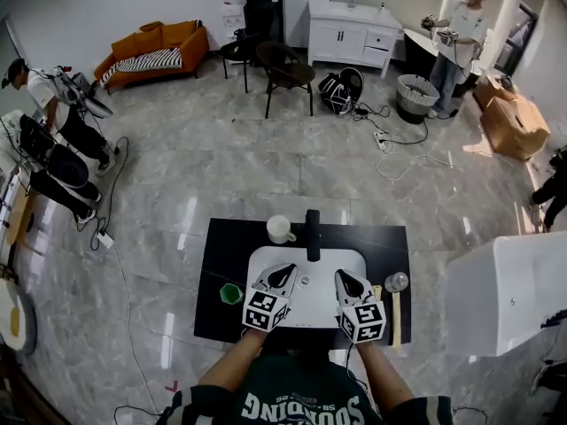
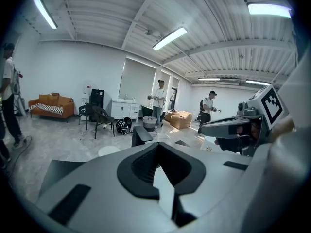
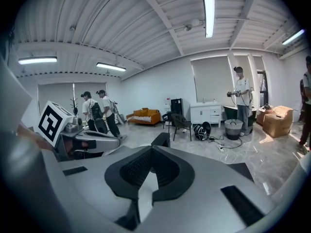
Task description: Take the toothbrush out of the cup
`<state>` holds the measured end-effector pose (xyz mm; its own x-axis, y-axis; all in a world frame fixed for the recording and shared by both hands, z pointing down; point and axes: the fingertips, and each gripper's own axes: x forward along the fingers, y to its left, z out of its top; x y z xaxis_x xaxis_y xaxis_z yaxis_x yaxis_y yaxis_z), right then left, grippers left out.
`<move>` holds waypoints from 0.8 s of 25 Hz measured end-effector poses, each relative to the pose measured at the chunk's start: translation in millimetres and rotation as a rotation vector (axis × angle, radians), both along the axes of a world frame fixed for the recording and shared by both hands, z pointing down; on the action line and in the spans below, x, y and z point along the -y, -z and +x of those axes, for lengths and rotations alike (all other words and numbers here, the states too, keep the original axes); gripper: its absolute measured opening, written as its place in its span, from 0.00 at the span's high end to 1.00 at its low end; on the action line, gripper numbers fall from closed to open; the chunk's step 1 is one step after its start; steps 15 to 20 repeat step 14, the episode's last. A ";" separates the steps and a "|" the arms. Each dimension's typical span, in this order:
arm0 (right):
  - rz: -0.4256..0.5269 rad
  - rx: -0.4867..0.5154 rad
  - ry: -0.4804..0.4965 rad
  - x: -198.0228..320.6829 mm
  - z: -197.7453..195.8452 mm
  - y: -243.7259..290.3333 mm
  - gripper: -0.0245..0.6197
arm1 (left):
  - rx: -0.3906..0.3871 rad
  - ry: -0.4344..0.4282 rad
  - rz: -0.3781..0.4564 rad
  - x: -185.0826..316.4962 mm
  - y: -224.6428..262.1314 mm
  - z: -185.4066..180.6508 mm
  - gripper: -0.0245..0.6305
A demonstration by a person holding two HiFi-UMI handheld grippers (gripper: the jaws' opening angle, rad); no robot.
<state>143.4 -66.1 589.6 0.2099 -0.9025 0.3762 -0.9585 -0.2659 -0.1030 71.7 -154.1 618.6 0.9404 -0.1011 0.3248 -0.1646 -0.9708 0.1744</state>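
Observation:
A clear glass cup point(image 1: 396, 282) stands at the right of the black counter point(image 1: 221, 264). A wooden-handled toothbrush point(image 1: 396, 315) runs from it toward the front edge; whether its head sits inside the glass I cannot tell. Both grippers hover side by side over the white basin point(image 1: 306, 304), left of the glass and apart from it. My left gripper point(image 1: 282, 274) point(image 2: 159, 171) is shut with nothing in it. My right gripper point(image 1: 342, 278) point(image 3: 150, 174) is likewise shut and holds nothing. Neither gripper view shows the glass or the toothbrush.
A black faucet point(image 1: 313, 235) rises behind the basin, with a white mug point(image 1: 280, 229) to its left. A green hexagonal item point(image 1: 231, 293) lies at the counter's left front. A white tub point(image 1: 505, 295) stands to the right. People stand around the room's edges.

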 end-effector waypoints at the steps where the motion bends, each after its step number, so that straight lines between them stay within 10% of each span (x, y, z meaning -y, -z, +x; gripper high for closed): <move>1: -0.001 0.001 -0.001 -0.7 0.6 0.7 0.90 | 0.002 -0.002 -0.001 -0.8 -0.2 0.2 0.95; 20: 0.000 0.013 0.006 -8.6 0.1 0.0 0.90 | 0.018 -0.021 -0.017 -15.2 -7.4 5.3 0.95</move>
